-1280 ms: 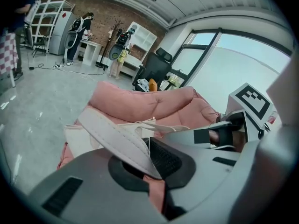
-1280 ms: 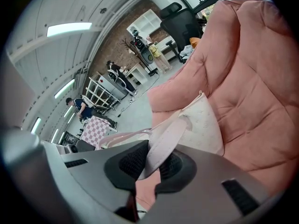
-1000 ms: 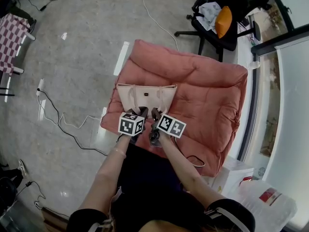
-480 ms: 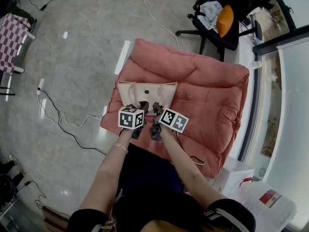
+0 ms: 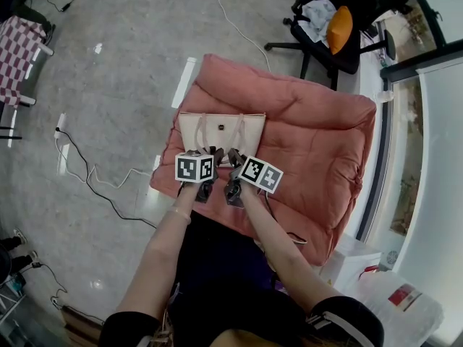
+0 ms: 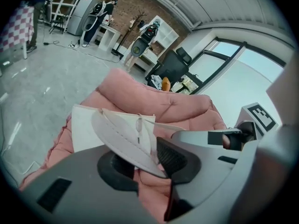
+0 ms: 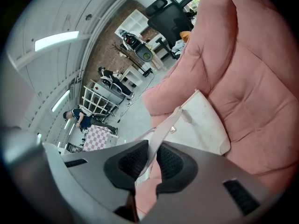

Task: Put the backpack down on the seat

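Observation:
The backpack [image 5: 221,130], a cream bag with two flat straps, lies on the pink cushioned seat [image 5: 318,143] near its left edge. My left gripper [image 5: 213,155] is just in front of the bag. Its jaws have just been opening, and a cream strap [image 6: 126,141] lies loose between the parted pads of the left gripper [image 6: 140,164]. Beside it, my right gripper [image 5: 234,155] is shut on the other strap [image 7: 163,129], pinched between the pads of the right gripper [image 7: 150,162]. The backpack [image 7: 203,122] rests flat against the seat [image 7: 243,69].
A black office chair [image 5: 329,27] with an orange pillow stands beyond the seat. Cables [image 5: 87,176] trail over the grey floor at the left. A checkered table [image 5: 18,56] is at the far left. A white box [image 5: 347,259] and a glass wall [image 5: 434,157] flank the right.
Both grippers have shifted slightly toward the bag, and the left marker cube has rolled a little. The bag stays on the cushion.

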Demonstrator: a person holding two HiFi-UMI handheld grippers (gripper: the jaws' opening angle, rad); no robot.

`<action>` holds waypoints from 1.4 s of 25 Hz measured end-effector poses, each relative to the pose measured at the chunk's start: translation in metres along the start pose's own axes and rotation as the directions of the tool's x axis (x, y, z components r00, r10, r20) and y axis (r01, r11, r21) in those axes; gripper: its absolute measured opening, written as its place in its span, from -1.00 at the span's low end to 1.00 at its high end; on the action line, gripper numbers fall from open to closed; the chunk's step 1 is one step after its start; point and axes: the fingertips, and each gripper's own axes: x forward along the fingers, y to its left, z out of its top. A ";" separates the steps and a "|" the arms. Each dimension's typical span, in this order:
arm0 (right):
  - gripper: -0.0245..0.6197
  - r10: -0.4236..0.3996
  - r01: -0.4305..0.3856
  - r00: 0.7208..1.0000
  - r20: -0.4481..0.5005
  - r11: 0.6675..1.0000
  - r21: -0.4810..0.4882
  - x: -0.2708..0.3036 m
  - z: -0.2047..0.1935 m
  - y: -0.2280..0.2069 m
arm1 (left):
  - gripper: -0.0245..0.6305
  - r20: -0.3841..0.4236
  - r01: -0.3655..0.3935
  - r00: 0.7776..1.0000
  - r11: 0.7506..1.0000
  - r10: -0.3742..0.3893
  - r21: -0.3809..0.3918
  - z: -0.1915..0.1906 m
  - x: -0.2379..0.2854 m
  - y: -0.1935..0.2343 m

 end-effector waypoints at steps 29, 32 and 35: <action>-0.78 0.038 -0.032 0.988 0.147 0.998 -0.048 -0.053 -0.004 0.021 | -0.14 0.126 -0.096 0.990 0.975 0.071 0.200 0.004 -0.075 -0.010; -0.78 0.079 -0.055 0.983 0.163 0.988 -0.144 -0.068 -0.005 0.036 | -0.21 0.157 -0.095 0.986 0.965 0.057 0.245 0.007 -0.089 -0.025; -0.78 0.138 -0.095 0.973 0.186 0.970 -0.222 -0.086 -0.007 0.055 | -0.36 0.207 -0.107 0.977 0.949 0.045 0.298 0.013 -0.107 -0.043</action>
